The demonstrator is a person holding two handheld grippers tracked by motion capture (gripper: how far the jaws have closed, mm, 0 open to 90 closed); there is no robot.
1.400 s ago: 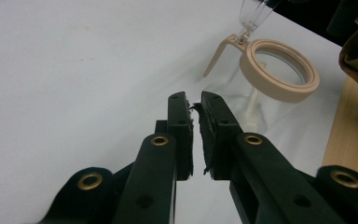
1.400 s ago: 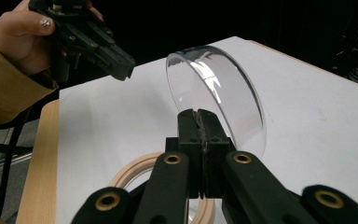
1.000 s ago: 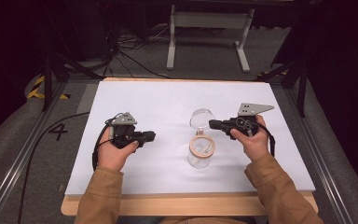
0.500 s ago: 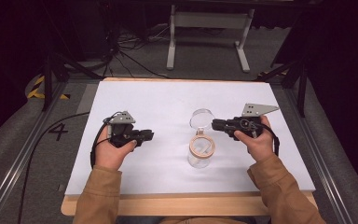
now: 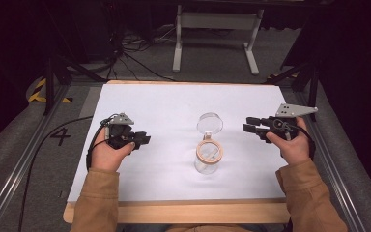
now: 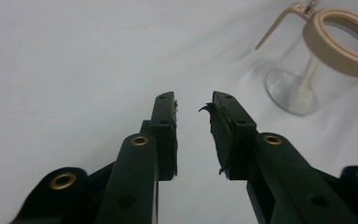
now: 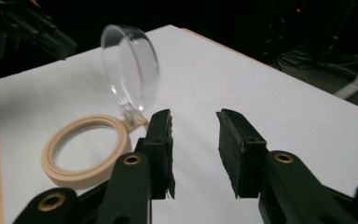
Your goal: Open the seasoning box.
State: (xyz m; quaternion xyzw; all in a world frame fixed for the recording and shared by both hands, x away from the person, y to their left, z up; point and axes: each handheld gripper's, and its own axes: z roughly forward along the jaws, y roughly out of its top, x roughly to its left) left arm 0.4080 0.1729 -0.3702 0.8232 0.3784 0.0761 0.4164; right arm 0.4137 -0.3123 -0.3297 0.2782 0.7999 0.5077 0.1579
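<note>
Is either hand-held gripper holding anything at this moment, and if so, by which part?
Nothing is held. Both the left hand-held gripper and the right hand-held gripper have just been opening, with nothing between their jaws; the glass jar stands untouched.

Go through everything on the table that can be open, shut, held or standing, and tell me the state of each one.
Jar: upright on the white table cover, held by nothing.
Jar lid: hinged open, tipped up behind the tan rim.
Left claw: open, jaws have just been opening, nothing between them.
Right claw: open, jaws have just been opening, nothing between them, apart from the jar.
</note>
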